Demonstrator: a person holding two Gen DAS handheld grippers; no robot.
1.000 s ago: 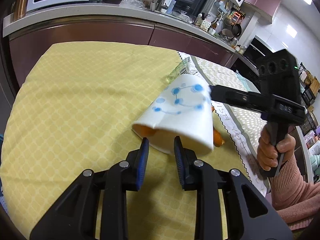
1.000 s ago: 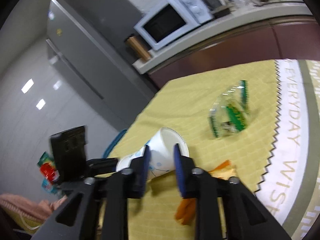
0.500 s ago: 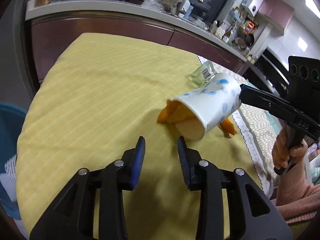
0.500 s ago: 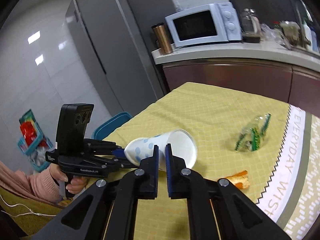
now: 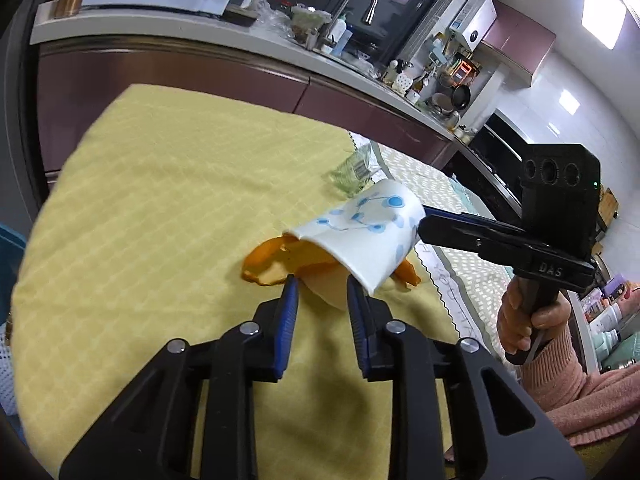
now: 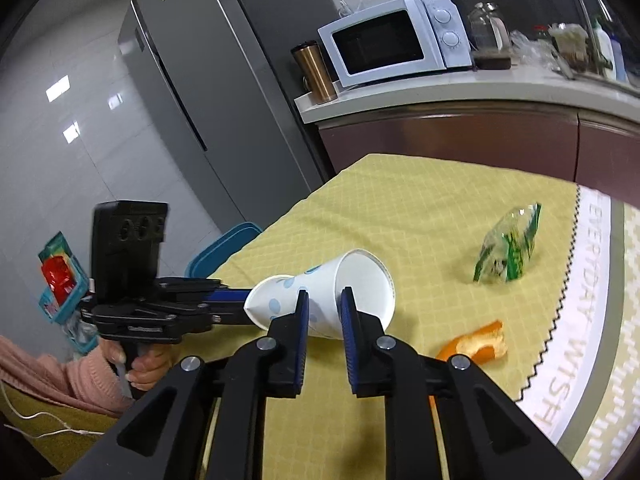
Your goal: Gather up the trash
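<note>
Paper cup (image 5: 360,236) hangs between my grippers.
Right gripper (image 6: 324,296), just opening, straddles the rim loosely; left gripper (image 5: 320,284), just closing, meets its base, hold unclear. A weak pinch drops it.

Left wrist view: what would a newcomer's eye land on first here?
The white paper cup with blue dots, tilted over the yellow tablecloth, its near end between the jaws of the left gripper, which have just been closing. Orange peel lies on the cloth right beside it. The right gripper, whose jaws have just opened wider, reaches the cup's far end.
</note>
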